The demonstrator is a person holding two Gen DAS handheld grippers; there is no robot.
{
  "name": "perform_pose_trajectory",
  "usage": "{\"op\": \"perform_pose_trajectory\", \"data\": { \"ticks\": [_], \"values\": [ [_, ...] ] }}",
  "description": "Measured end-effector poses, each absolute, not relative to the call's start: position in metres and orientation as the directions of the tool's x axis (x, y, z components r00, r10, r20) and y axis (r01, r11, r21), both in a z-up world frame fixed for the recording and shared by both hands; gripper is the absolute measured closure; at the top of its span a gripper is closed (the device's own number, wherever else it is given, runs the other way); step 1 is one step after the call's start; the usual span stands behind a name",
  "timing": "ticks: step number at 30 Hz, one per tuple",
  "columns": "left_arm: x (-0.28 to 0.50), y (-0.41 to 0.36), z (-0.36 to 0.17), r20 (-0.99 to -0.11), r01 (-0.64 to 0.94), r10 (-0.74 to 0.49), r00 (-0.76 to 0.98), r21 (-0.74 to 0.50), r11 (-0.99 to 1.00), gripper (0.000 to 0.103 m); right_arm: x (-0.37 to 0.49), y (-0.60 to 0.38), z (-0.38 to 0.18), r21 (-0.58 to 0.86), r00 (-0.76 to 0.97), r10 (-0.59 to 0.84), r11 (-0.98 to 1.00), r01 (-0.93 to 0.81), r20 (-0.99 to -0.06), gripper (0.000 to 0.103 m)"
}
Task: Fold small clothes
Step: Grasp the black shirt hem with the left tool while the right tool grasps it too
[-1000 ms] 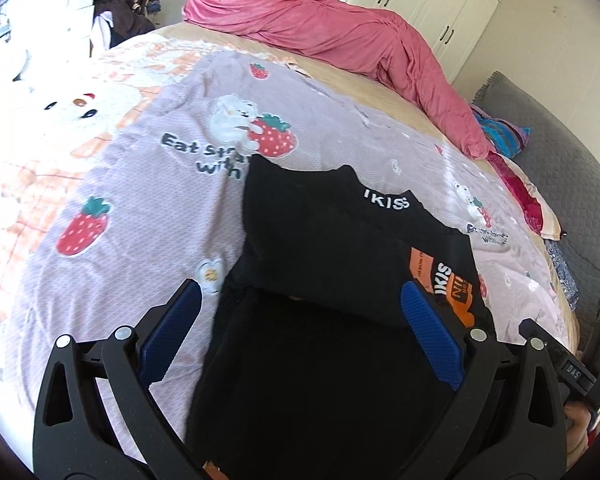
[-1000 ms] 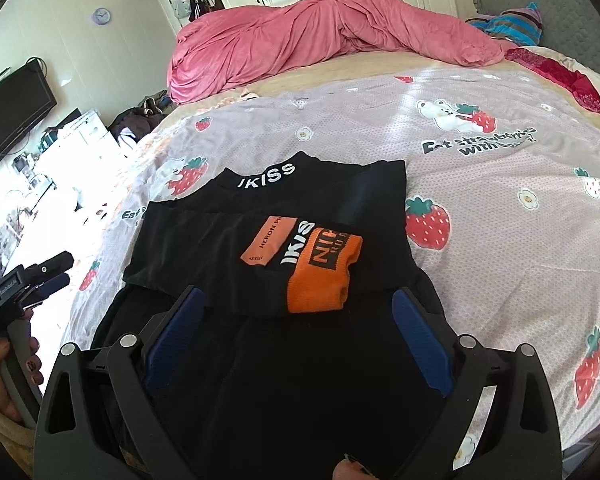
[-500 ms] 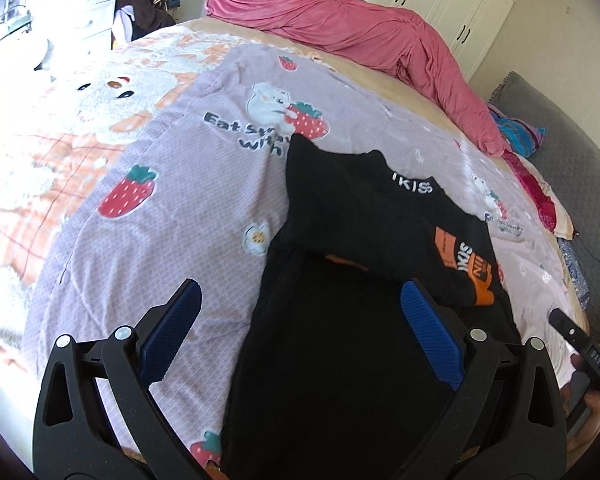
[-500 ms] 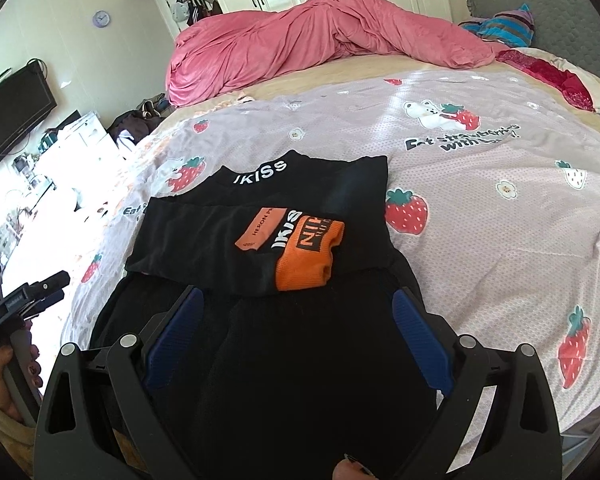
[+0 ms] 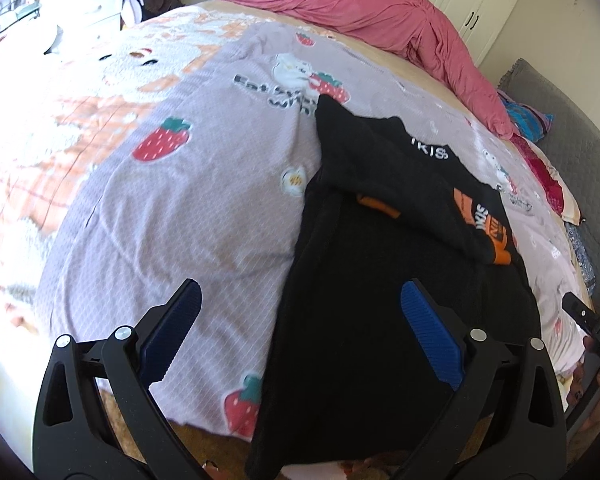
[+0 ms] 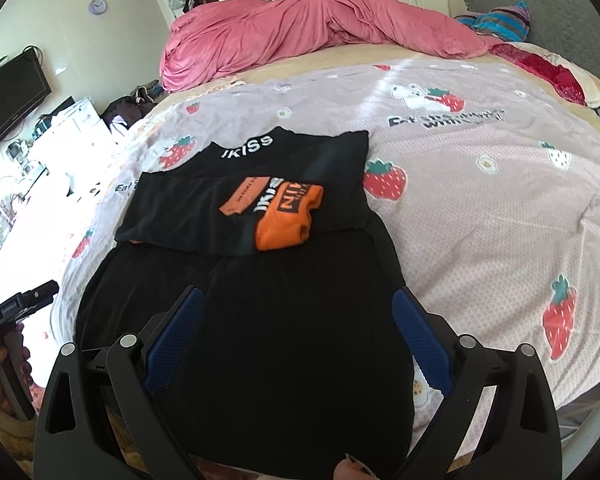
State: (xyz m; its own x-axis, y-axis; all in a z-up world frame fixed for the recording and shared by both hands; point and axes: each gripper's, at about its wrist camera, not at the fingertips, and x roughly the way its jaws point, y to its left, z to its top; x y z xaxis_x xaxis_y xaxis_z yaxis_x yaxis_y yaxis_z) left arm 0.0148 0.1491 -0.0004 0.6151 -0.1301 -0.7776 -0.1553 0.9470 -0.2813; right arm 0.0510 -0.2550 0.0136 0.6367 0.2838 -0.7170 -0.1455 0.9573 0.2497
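A black garment (image 6: 252,320) lies flat on the lilac strawberry-print sheet (image 6: 480,216) that covers the bed, its lower part reaching the bed's near edge. Its upper part is folded down over itself, so that a black flap with an orange patch (image 6: 286,216) and white lettering sits across the middle of the garment, and the collar with white letters (image 6: 247,150) lies just beyond the flap. A heaped pink duvet (image 6: 312,28) lies well beyond the garment, at the far side of the bed. The left hand-held gripper (image 5: 300,340) hovers over the garment's left edge with its blue-padded fingers (image 5: 430,340) spread wide and nothing between them; one finger is above bare sheet, the other above black cloth. The right hand-held gripper (image 6: 296,340) hangs over the garment's lower part, its fingers likewise spread apart and holding nothing. A hand (image 6: 4,376) on the left gripper's handle shows beside the garment's left edge.
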Motion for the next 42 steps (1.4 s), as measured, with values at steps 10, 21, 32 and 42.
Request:
{"op": "perform_pose_trajectory", "data": {
  "ticks": [10,21,32,42],
  "values": [
    [-0.017,0.145,-0.008,-0.778,-0.127,-0.187,0.6,-0.323,0.938,0.01,0.041,-0.26,0.005,0.238,0.622,0.272,0.961,-0.14,-0.734,0.008],
    [-0.037,0.122,-0.039,-0.807,-0.118,-0.279,0.52,-0.391,0.913,0.043,0.031,-0.263,-0.004,0.24,0.605,0.274,0.961,-0.138,-0.747,0.008],
    [-0.049,0.127,-0.055,-0.833,-0.167,-0.273,0.481,-0.393,0.904,0.051,0.024,-0.268,-0.016,0.245,0.576,0.276,0.961,-0.133,-0.769,0.008],
    [-0.055,0.14,-0.06,-0.85,-0.207,-0.257,0.461,-0.384,0.9,0.051,0.006,-0.28,-0.034,0.216,0.516,0.257,0.967,-0.139,-0.818,0.008]
  ]
}}
